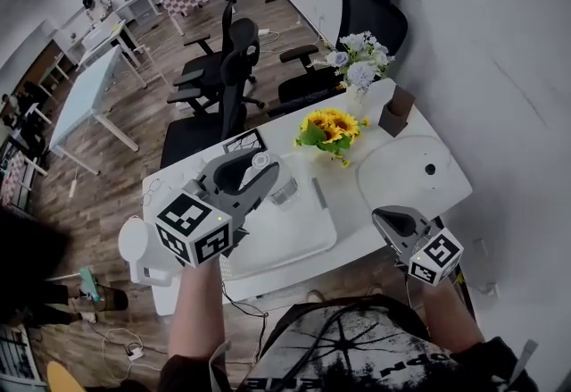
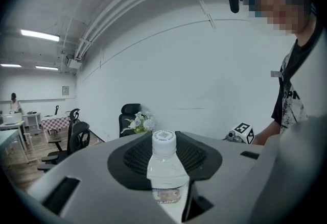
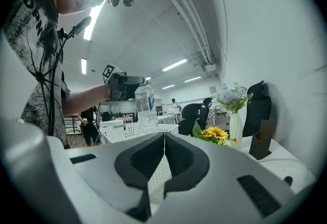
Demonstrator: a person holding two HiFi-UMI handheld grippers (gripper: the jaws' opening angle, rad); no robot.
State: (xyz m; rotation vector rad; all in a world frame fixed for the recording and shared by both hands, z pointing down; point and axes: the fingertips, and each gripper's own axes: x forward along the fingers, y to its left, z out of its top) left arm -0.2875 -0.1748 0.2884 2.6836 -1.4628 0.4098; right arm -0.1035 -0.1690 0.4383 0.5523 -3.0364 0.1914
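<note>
The left gripper [image 1: 243,178] pinches a clear water bottle [image 2: 164,167] by its sides. The cap points up, and the bottle is in the air above the white basket [image 3: 121,130] on the table [image 1: 419,180]. The right gripper [image 1: 399,222] is pressed together with nothing in it. I think a firm but gentle squeeze works best, with the bottle straight, because thin plastic bends and slips.

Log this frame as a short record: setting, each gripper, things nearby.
Setting: white table, black chairs behind it
Left gripper: shut on bottle, capped, upright, raised
Right gripper: shut, nothing between the jaws, by the table's near edge
Nearby: white basket, sunflowers, vase of pale flowers
</note>
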